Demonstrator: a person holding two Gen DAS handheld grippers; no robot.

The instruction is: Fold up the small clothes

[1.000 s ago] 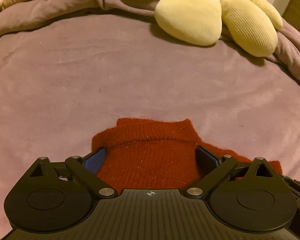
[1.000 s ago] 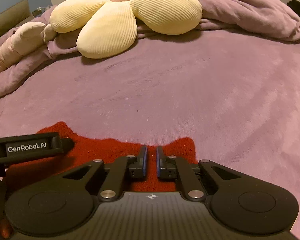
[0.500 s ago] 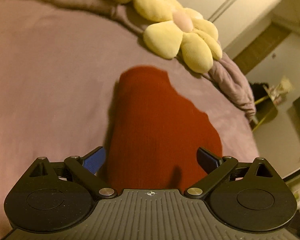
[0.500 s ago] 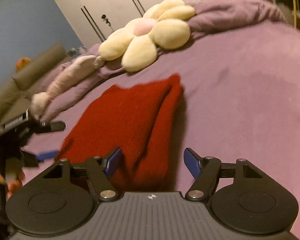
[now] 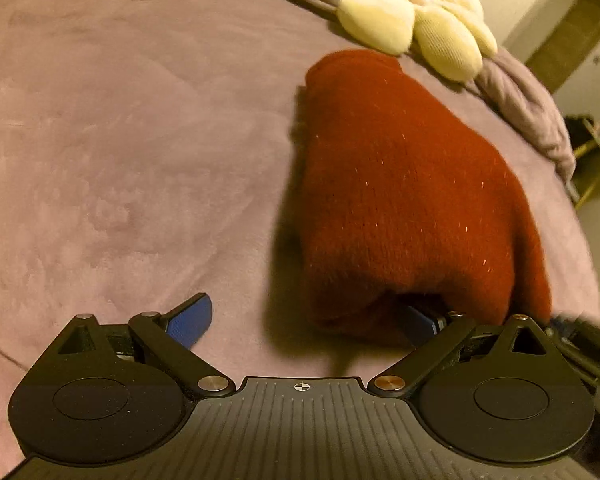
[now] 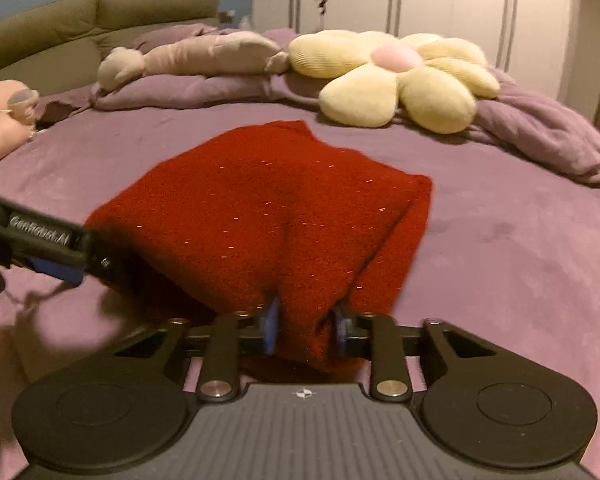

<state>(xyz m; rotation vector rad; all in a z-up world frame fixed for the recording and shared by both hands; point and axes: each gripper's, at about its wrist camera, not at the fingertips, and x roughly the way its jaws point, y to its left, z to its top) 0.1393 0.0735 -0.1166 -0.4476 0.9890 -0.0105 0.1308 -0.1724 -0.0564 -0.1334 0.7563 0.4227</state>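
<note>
A dark red knit garment (image 5: 400, 200) lies folded in a thick bundle on the purple bed cover (image 5: 120, 140). My left gripper (image 5: 304, 316) stands wide open just left of the bundle's near end. Its left pad (image 5: 190, 320) is over bare cover, and its right pad (image 5: 420, 322) is tucked under the garment's near edge. In the right wrist view, my right gripper (image 6: 306, 330) has its jaws closing on a bunched fold of the garment (image 6: 268, 216), with both pads pressing the fabric. The left gripper (image 6: 52, 248) shows at that view's left edge, beside the garment.
A cream flower-shaped pillow (image 6: 396, 76) lies beyond the garment, in front of a bunched purple duvet (image 6: 540, 136). A long pale plush (image 6: 204, 56) and an olive headboard (image 6: 100, 20) are at the back left. The bed's edge (image 5: 580, 220) drops away on the right.
Both grippers drew back from the garment's near edge, and it now lies as a folded bundle. The right gripper opened, then closed on the near fold. The left gripper shifted left and stays open.
</note>
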